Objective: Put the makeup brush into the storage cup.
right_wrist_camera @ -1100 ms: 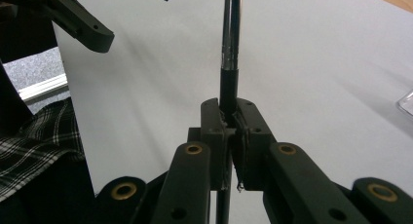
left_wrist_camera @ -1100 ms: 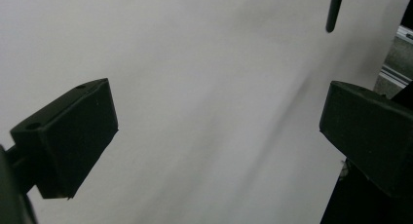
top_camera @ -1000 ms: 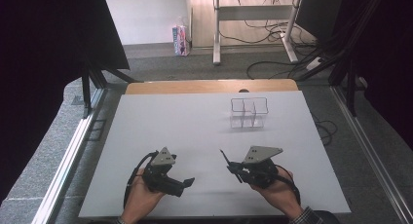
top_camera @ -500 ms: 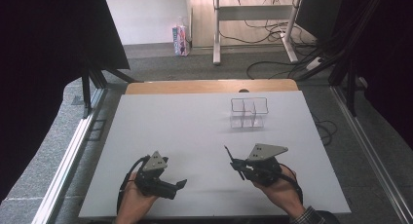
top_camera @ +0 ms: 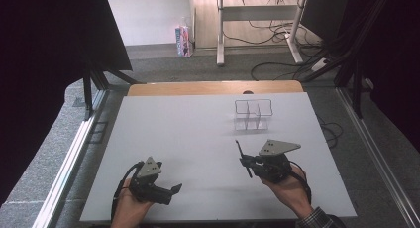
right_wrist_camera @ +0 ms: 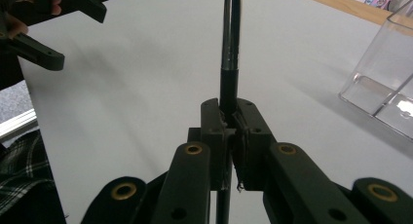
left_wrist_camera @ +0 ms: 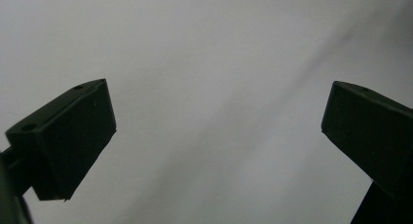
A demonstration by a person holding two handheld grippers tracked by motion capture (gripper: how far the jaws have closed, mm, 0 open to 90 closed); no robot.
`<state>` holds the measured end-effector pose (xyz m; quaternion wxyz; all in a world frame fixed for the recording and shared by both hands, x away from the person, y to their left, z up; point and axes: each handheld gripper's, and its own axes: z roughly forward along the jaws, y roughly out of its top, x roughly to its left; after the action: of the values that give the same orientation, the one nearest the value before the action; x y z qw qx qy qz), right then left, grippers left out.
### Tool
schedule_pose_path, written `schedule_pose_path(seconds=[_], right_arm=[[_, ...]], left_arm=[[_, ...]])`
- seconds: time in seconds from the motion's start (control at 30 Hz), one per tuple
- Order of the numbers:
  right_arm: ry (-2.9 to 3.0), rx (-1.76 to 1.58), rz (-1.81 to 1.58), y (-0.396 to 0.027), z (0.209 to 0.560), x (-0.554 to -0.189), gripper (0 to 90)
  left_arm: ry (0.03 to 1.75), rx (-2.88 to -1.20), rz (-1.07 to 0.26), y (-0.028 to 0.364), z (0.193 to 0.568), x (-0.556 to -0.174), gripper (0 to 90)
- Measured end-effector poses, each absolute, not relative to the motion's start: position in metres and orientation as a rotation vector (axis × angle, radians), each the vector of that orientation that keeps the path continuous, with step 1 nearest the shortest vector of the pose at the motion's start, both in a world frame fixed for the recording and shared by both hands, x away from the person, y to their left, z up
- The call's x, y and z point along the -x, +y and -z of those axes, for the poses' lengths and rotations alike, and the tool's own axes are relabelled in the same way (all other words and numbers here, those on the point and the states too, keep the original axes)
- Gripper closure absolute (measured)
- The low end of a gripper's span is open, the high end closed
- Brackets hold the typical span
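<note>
My right gripper [top_camera: 249,164] is at the near right of the white table [top_camera: 198,139], shut on a thin black pen [top_camera: 239,152]. In the right gripper view the pen [right_wrist_camera: 230,39] stands up out of the closed pads of the right gripper [right_wrist_camera: 229,119]. A clear plastic organizer [top_camera: 253,114] with dividers stands empty beyond it, and its corner [right_wrist_camera: 384,83] shows at the right. My left gripper [top_camera: 171,192] is low at the near left, open. In its own view my left gripper [left_wrist_camera: 219,131] has both fingers [left_wrist_camera: 73,136] wide apart over bare tabletop.
A wooden strip [top_camera: 213,87] runs along the table's far edge. Metal rails [top_camera: 74,153] flank both sides. Beyond the table are a desk frame [top_camera: 257,20] with cables on the floor and a small carton [top_camera: 183,40].
My left gripper has drifted left and toward the near edge, sinking slightly toward the table. The right gripper has kept still with the pen in it.
</note>
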<state>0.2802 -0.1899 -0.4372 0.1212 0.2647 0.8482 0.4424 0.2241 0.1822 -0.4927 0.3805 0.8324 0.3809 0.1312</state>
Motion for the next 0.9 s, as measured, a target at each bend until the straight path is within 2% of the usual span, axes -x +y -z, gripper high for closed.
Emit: schedule_pose_path(seconds=[0.9], right_arm=[[2.385, -0.861, -1.320, -0.211, 0.424, -0.321, 83.2]], left_arm=[[1.094, -2.054, -0.385, 0.226, 0.498, -0.213, 0.7]])
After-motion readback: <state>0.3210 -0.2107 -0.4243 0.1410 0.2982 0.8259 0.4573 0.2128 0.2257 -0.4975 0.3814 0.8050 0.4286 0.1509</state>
